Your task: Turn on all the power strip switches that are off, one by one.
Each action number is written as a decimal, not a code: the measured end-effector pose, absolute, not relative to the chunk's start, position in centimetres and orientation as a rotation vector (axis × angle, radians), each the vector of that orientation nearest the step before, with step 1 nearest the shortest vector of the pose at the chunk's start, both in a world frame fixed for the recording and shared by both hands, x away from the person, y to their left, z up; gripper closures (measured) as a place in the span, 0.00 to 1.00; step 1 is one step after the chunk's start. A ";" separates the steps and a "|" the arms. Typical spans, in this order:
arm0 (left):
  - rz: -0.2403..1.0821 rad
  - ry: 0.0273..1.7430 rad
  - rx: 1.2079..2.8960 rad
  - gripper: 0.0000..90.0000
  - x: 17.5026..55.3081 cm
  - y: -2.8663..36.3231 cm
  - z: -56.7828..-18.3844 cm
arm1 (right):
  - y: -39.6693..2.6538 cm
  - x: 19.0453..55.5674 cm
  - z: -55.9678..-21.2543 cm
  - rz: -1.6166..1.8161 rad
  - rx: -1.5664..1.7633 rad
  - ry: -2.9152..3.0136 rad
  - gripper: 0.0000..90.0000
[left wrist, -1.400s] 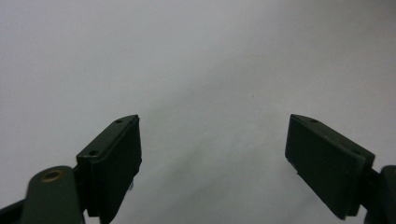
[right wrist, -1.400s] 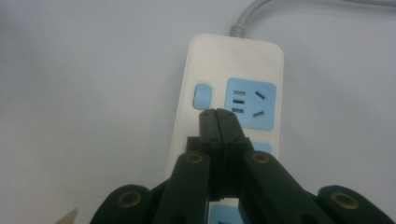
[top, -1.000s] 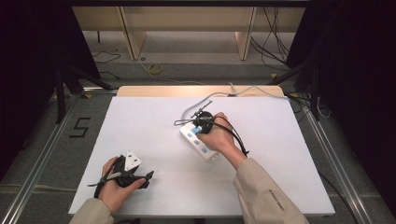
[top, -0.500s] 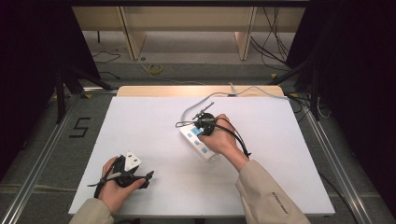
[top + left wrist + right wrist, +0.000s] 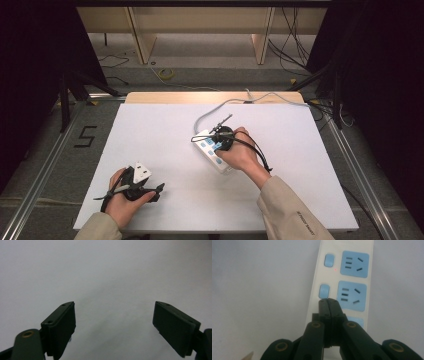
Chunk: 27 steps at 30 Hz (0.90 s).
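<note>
While the white worktop takes most of the space in front of the person, it carries few things. A white power strip lies near its middle, a little to the right, turned at an angle, and its grey cable curves away over the far edge of the worktop. The strip has light blue sockets and beside each a small blue switch; a tiny red light glows near the upper switch in the right gripper view.

The person's right hand rests over the near part of the strip and holds the right claw. Its two jaws are pressed together with nothing between them, and the tip sits on the strip just below one switch, touching or nearly touching it.

The left hand lies at the near left part of the worktop, well apart from the strip. The left claw has its jaws wide apart above bare white surface.
</note>
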<state>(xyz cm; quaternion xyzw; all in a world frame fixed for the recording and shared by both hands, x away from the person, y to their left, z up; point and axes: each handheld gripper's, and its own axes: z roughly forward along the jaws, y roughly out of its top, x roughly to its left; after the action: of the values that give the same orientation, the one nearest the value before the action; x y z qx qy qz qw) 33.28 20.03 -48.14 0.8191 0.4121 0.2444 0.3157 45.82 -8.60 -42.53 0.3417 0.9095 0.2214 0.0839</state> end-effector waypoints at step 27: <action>0.641 1.083 2.159 0.21 33.3 19.9 -48.2 | -8.6 45.1 -43.7 0.598 1.013 2.756 1.00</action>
<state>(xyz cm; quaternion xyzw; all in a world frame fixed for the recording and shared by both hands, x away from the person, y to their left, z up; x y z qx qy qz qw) 33.31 19.90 -48.16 0.8196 0.4112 0.2435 0.3159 45.12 -8.56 -43.73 0.3372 0.9173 0.1989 0.0724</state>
